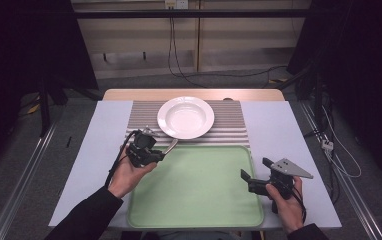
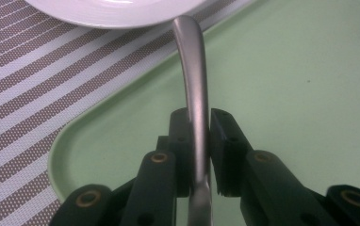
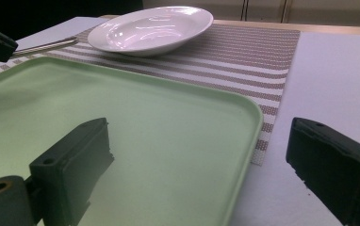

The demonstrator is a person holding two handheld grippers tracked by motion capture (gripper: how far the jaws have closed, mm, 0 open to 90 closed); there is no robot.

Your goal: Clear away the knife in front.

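Spoon handle clamped in left gripper fingers, tip near plate; not yet placed. Right gripper wide open, empty, over tray.

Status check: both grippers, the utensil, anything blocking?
Left gripper shut on metal utensil handle, over green tray corner near white plate. Right gripper open, empty, at tray's right edge. Nothing blocking.

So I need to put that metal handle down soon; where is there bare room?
The green tray is bare between both grippers. White table right of the striped mat is free too. It is crowded at the tray's far left corner, where the left gripper holds the metal handle near the white plate.
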